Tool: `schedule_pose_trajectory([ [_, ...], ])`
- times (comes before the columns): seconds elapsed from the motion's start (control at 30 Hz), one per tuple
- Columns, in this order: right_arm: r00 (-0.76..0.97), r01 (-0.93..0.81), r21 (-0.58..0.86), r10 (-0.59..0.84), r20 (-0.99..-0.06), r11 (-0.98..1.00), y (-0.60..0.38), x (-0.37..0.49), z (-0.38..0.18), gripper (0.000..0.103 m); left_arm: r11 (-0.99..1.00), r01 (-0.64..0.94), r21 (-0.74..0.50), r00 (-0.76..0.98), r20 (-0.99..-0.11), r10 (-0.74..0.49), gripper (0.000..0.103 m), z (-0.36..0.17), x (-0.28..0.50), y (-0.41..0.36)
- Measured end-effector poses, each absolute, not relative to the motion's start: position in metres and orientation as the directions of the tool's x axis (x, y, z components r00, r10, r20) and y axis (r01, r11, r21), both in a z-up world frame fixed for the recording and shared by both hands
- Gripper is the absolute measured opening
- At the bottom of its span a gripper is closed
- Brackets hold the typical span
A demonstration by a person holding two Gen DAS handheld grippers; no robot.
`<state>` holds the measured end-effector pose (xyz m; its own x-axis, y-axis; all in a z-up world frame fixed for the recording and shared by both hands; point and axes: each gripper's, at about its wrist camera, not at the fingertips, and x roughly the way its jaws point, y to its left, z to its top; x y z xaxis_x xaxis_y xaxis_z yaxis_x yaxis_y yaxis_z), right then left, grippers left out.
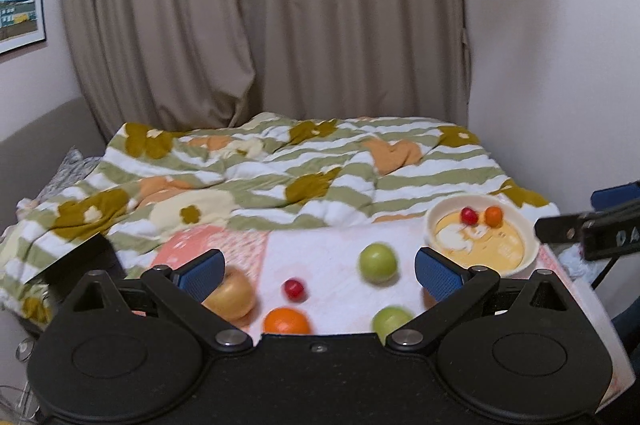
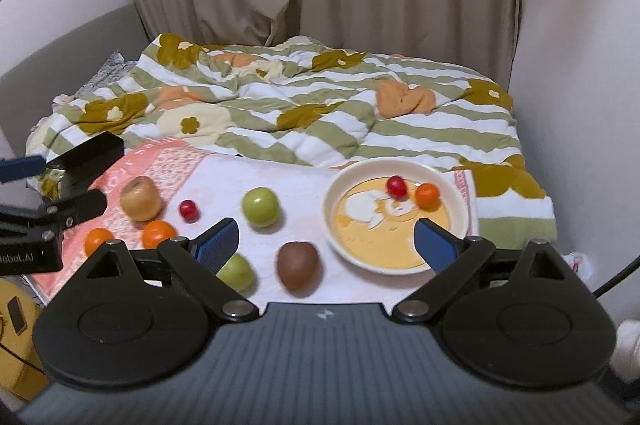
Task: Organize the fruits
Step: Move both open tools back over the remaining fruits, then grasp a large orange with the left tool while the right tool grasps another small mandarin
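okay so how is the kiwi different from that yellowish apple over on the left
The kiwi is dark brown and egg-shaped; the yellowish apple is pale golden-tan and rounder. The kiwi lies nearer the plate, on the white part of the cloth; the apple sits on the pink patterned part at the left. The apple looks somewhat larger. Both rest loose on the cloth, outside the plate, with neither gripper touching them.

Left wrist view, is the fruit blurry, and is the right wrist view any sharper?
Left wrist view: the green apples smear with motion blur, and the curtain bows from fisheye distortion. Right wrist view: sharper, though the kiwi is slightly soft; even indoor light, no glare.
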<state>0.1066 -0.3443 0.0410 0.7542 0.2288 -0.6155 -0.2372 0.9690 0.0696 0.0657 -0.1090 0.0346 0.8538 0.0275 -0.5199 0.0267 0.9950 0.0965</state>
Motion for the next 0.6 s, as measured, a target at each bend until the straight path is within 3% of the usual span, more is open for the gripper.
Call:
schedule_pose_trajectory([
  [0.6,0.723,-0.132,0.111,0.172,-0.669,0.985,-0.222,0.074,-0.037,0.103,0.996,0.077,0.046,0.795,-0.606,-0.034,0.103,-0.041,0.067,0.021],
])
